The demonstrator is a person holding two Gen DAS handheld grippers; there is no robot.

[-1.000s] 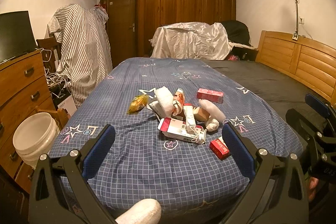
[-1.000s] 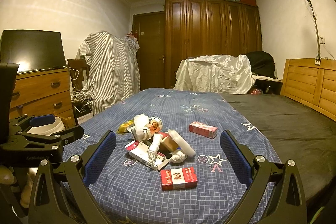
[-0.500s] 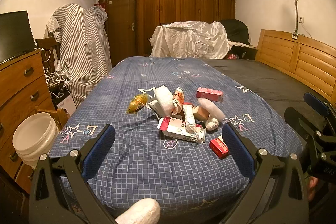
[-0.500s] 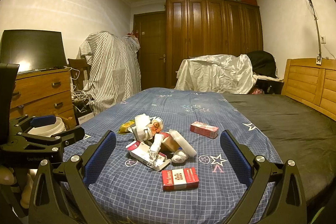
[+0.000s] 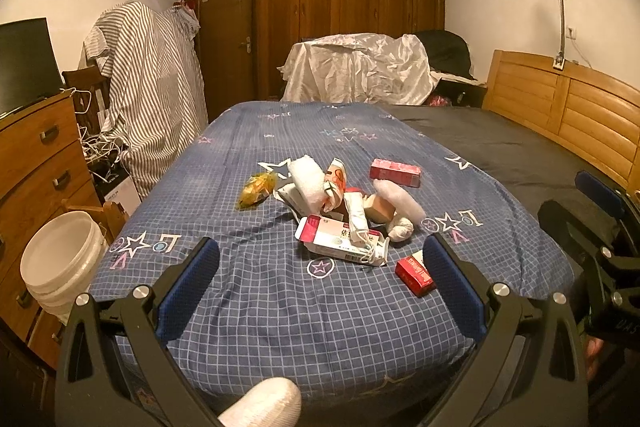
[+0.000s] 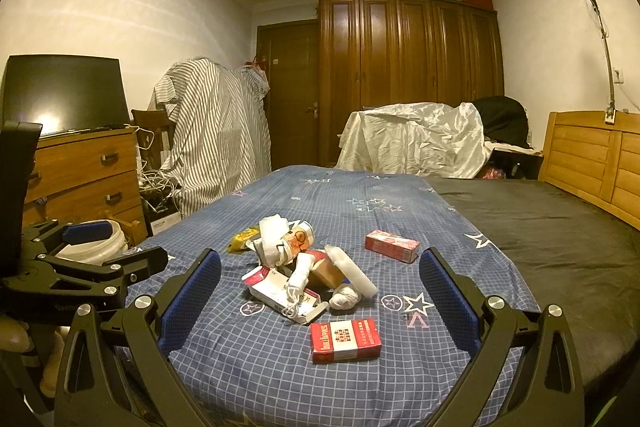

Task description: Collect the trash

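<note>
A heap of trash lies on the blue checked bedspread [image 5: 248, 291]: an open white and red carton [image 5: 340, 242] [image 6: 282, 290], a red cigarette pack [image 5: 414, 275] [image 6: 345, 339], a red box [image 5: 395, 171] [image 6: 392, 245], a yellow wrapper [image 5: 256, 187], crumpled white wrappers [image 5: 308, 179] and a tissue ball [image 6: 346, 297]. My left gripper [image 5: 320, 291] is open near the bed's front edge, short of the heap. Just before the cigarette pack, my right gripper [image 6: 320, 299] is open. Neither holds anything.
A white bucket [image 5: 60, 267] stands on the floor left of the bed beside a wooden dresser [image 5: 36, 163]. A striped cloth covers a rack [image 5: 156, 99]. The wooden headboard [image 5: 568, 115] runs along the right. A wardrobe [image 5: 352, 11] fills the back wall.
Both grippers have barely shifted; the right one has edged slightly toward the heap. Nothing on the bed has moved.
</note>
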